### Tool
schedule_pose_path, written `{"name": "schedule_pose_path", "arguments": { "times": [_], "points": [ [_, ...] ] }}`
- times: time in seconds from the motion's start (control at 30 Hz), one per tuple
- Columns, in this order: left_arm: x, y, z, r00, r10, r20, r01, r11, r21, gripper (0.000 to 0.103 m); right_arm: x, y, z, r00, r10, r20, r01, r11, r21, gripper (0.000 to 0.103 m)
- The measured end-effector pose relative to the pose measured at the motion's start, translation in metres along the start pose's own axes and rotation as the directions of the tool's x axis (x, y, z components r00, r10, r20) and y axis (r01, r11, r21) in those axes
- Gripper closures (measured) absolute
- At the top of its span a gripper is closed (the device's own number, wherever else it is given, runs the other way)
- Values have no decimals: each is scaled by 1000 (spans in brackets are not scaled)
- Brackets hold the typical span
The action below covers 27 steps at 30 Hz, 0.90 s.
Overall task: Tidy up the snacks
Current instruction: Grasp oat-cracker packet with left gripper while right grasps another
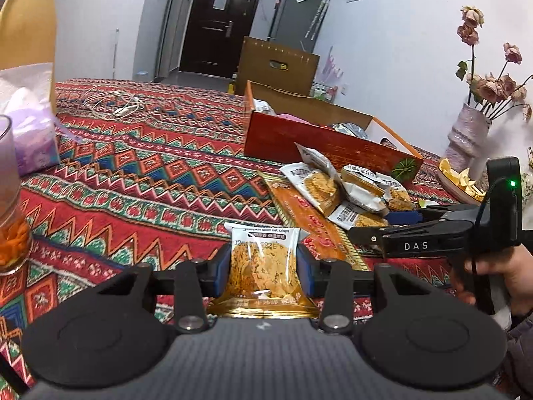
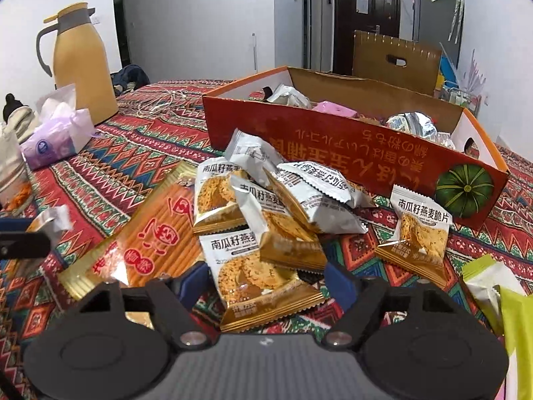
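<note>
Left gripper: closed on one oat-crisp packet, blue pads pressing both sides, packet lifted clear of the cloth.

Right gripper: jaws part-way apart, set either side of the nearest packet at the foot of the pile. Whether the pads touch the wrapper is hard to tell, since the packet hides the inner faces; it reads as not yet gripped. A hand holds this gripper's handle.

Pile: several white-and-gold packets heaped on one another, loose on the cloth, just before the box.

Flat orange pack: lies beside the pile, partly under it.

Single packet: apart from the pile, near the box front.

Green-and-white wrappers: at the right edge, unsorted.

Box: orange, open-topped, pumpkin picture on the front. Already holds a few items: silver wrappers, one pink pack.

Behind: tissue pack, yellow jug, a cable on the cloth, vase of flowers.

Progress, judged: early to middle. A small number of snacks are in the box; most remain outside. Left to do: carry the held packet to the box, secure the nearest one, then clear the pile, the flat pack, the single packet and the green wrappers.
</note>
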State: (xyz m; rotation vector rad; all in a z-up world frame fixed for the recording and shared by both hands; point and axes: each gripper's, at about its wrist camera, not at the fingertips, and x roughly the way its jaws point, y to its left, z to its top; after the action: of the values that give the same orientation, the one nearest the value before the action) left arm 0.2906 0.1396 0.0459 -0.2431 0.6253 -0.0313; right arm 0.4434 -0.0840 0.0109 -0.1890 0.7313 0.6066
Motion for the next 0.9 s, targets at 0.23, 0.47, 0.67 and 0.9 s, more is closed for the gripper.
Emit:
{"name": "schedule_pose_path", "arguments": {
  "times": [0.23,0.47,0.67,0.9],
  "points": [
    [-7,-18,-12,1000,-18,-10,18,1000,6,62,-41,12,-35,998,-55,6,55,998,7,48],
    [-15,-51,-32,997,-65,-41,68,996,52,62,-115,25,-98,992,-125,-28,127,988,89,45],
    [-23,-73,-39,996,-77,-39,80,994,78,62,-130,21,-110,994,-112,6,111,990,87,32],
    [-47,-80,-49,999,-42,-18,44,995,95,62,-141,26,-124,994,-103,23,100,992,81,63]
  ]
}}
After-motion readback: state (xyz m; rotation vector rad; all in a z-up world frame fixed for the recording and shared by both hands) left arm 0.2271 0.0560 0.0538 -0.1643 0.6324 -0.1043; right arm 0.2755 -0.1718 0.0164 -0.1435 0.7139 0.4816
